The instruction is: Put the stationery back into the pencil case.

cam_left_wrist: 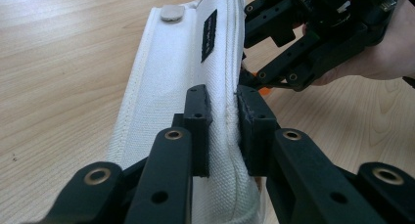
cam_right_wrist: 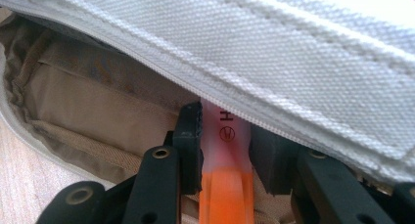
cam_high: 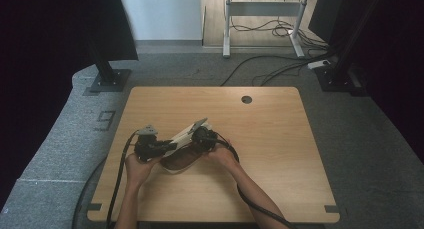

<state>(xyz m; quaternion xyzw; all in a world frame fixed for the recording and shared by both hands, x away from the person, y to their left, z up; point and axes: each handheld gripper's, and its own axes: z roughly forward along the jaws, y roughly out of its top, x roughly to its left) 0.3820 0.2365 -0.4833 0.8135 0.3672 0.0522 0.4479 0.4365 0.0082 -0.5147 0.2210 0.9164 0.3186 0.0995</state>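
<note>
**Marker going into the pouch**

On the desk point(cam_high: 280, 139), the left hand-held gripper point(cam_left_wrist: 222, 131) is clamped on the upper edge of the white canvas pouch point(cam_left_wrist: 166, 87), holding its zipped mouth up and apart. The right hand-held gripper point(cam_right_wrist: 225, 150) grips an orange marker point(cam_right_wrist: 226, 185) whose translucent cap is just at the zipper line, with the tan lining point(cam_right_wrist: 98, 97) beyond it. The step in hand looks like insertion. Next, I judge, the marker must slide deeper under the flap and clear the zipper teeth before the right jaws let go, while the left grip holds steady.
</note>
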